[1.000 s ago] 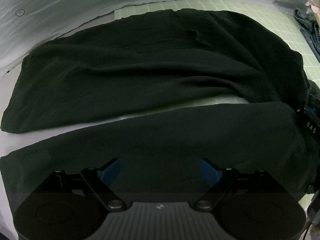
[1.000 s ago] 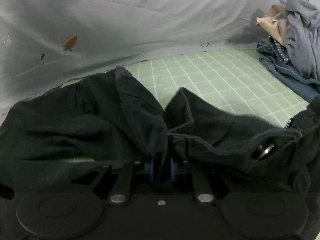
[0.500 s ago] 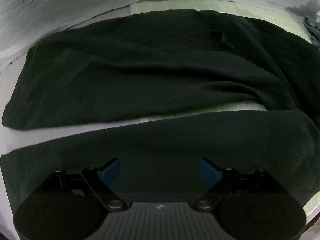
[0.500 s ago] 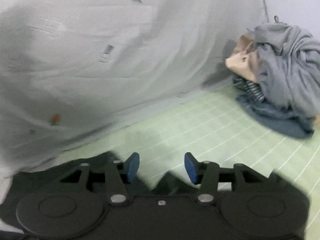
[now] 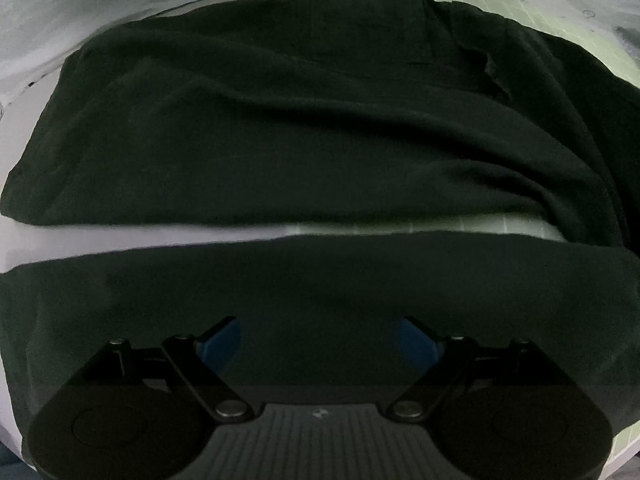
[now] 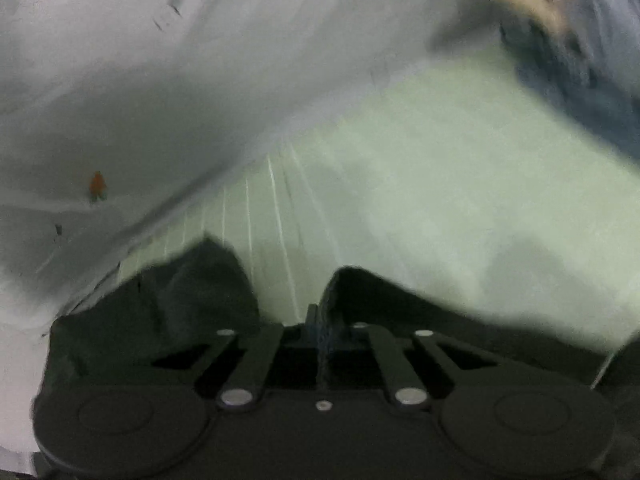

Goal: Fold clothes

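Note:
A black garment [image 5: 320, 120] lies spread on the mat in two long bands, the nearer band [image 5: 320, 280] right under my left gripper [image 5: 320, 340]. That gripper points down at it and stands open, blue pads [image 5: 220, 344] wide apart with nothing pinched. In the blurred right wrist view my right gripper [image 6: 320, 332] is shut. A hem of the black garment [image 6: 336, 296] rises to its tips and looks pinched between them. Another hump of the cloth [image 6: 200, 280] sits to the left.
A pale green grid mat [image 6: 440, 200] runs under the garment and shows as a strip [image 5: 460, 226] between its bands. A grey-white sheet [image 6: 160, 80] with small prints lies behind. A pile of other clothes [image 6: 560, 40] is at the far right.
My right gripper let go of a thick bunch of black cloth, opened, swung sideways and shut again at a hem. My left gripper sank closer to the garment, still open.

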Demonstrator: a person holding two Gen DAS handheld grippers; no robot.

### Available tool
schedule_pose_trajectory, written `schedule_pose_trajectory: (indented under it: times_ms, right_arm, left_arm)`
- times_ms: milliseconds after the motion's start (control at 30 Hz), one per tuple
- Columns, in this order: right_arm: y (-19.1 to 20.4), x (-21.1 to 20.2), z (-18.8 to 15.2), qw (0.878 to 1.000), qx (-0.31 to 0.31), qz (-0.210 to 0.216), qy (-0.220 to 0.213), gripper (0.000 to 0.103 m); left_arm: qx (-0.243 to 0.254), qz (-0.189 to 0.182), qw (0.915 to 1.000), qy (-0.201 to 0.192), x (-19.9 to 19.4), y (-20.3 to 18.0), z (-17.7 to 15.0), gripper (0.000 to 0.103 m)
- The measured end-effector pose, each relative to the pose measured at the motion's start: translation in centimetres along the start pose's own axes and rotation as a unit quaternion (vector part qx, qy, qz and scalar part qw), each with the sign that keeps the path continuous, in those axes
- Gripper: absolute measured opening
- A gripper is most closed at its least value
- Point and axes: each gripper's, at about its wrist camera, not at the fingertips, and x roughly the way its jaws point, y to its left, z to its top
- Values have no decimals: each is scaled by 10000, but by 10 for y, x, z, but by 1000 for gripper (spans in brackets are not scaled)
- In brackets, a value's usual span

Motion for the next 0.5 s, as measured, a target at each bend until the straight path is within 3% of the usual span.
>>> schedule_pose_trajectory:
  times_ms: [67, 167, 233, 267, 333, 367, 400, 500]
  right_arm:
    - [-6, -15, 28, 9976, -31, -90, -680, 3]
    - [-39, -22, 76, 9830, 411, -368, -1749, 3]
    - [-72, 0, 94, 9777, 920, -637, -1778, 5]
    - [-88, 13, 102, 9750, 1138, -843, -1712, 11]
    - [-104, 28, 108, 9717, 1305, -1249, -1523, 33]
    - [-106, 30, 108, 9704, 1266, -1407, -1503, 58]
    - [-104, 24, 103, 9696, 1087, -1493, -1606, 74]
    - [-87, 7, 82, 9710, 283, -1740, -1615, 80]
  left_arm:
    - [27, 63, 10000, 9, 3, -2, 5, 87]
    - [-37, 177, 9998, 59, 9, -7, 12, 87]
    - [-101, 224, 9996, 118, 14, -11, 17, 87]
    - [-125, 248, 9995, 153, 16, -11, 19, 87]
    - [-134, 303, 9992, 206, 18, -13, 21, 87]
    - [-149, 326, 9992, 203, 18, -15, 21, 87]
    - [-170, 342, 9991, 198, 17, -16, 21, 87]
    - [-236, 386, 9987, 247, 20, -20, 20, 87]
